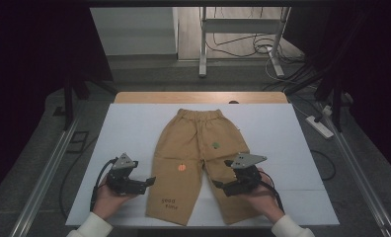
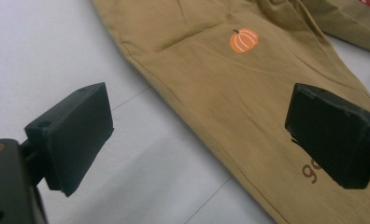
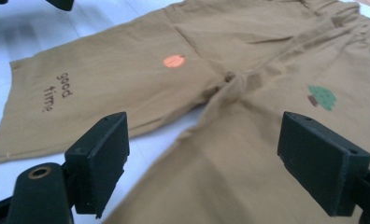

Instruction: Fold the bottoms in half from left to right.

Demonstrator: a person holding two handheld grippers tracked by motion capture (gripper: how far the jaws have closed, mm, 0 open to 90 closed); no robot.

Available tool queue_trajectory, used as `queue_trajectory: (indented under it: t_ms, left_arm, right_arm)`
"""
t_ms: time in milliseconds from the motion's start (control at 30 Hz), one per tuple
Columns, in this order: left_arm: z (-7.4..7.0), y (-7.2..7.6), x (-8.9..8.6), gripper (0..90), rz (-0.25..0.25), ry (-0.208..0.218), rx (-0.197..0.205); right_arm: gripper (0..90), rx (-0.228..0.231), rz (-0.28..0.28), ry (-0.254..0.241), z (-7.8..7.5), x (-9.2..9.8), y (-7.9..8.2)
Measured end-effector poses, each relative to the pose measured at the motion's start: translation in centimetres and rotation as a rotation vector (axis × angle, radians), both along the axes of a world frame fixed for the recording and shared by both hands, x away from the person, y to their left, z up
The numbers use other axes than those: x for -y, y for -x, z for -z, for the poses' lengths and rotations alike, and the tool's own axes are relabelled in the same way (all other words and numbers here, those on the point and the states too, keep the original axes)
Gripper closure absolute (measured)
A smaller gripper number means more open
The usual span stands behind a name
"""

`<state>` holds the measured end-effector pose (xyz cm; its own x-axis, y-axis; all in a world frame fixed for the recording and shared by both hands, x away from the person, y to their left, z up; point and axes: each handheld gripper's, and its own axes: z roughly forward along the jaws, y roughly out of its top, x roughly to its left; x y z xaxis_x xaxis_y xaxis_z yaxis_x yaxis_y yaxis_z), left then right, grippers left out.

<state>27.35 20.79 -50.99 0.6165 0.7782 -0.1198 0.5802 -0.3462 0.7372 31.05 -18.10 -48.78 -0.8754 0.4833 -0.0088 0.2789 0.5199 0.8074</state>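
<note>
White table (image 1: 124, 128), wooden far edge; tan trousers (image 1: 196, 143) flat on it, waistband far.

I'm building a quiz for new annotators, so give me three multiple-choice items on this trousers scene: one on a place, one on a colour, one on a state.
1. Where does the left gripper sit?
A. at the outer edge of the trouser leg with the pumpkin
B. on the waistband
C. off the white table

2. What colour is the pumpkin print?
A. blue
B. orange
C. white

3. How do the right gripper's jaws stand?
A. shut on cloth
B. shut on nothing
C. open, with nothing between them

Answers:
1 A: the high view puts it beside the trousers, at that leg's outer edge, over the white table.
2 B: the left gripper view shows it orange on the tan cloth.
3 C: the right gripper view shows both jaws wide apart above the other leg, near the green tree print.
</note>
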Motion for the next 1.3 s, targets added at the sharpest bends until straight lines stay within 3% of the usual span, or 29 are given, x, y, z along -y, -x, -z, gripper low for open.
queue_trajectory:
  t_ms: [1300]
  left_arm:
    - [0.2, -0.3, 0.1, 7.4, 0.003, -0.003, -0.005]
  right_arm:
    - [17.2, -0.025, -0.158, 0.003, 0.4, -8.0, 1.0]
